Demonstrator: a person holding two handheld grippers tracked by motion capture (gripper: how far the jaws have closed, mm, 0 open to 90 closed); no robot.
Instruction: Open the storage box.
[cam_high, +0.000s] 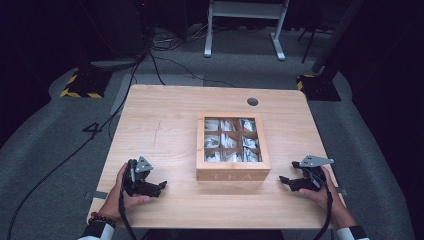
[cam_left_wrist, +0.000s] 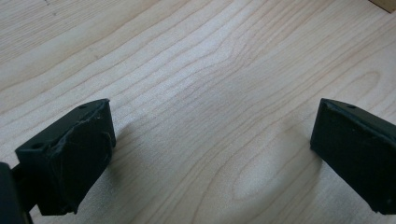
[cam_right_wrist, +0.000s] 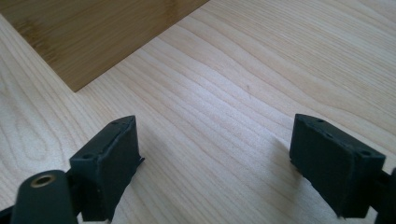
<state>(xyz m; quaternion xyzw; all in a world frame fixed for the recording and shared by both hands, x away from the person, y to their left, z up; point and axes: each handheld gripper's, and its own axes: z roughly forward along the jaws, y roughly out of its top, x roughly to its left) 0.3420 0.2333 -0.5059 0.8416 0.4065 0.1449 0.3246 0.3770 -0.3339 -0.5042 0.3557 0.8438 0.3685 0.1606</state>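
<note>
Tea box (cam_high: 233, 169) sits between both gaping claws, table (cam_high: 160, 115) otherwise bare

The desk (cam_high: 165, 125) is pale wood with a visible wavy grain, smooth with a soft sheen. The tea box (cam_high: 233, 174) is darker wood, smooth and slightly glossy on its side wall in the right gripper view. The packets (cam_high: 227, 141) in its compartments look like shiny, crinkled foil or plastic. The left tool (cam_left_wrist: 212, 154) and right tool (cam_right_wrist: 215, 161) carry matt black pads with rough, uneven edges. Each tool bears a grey plate (cam_high: 315, 160). The floor (cam_high: 45, 145) is grey matt carpet.
</note>
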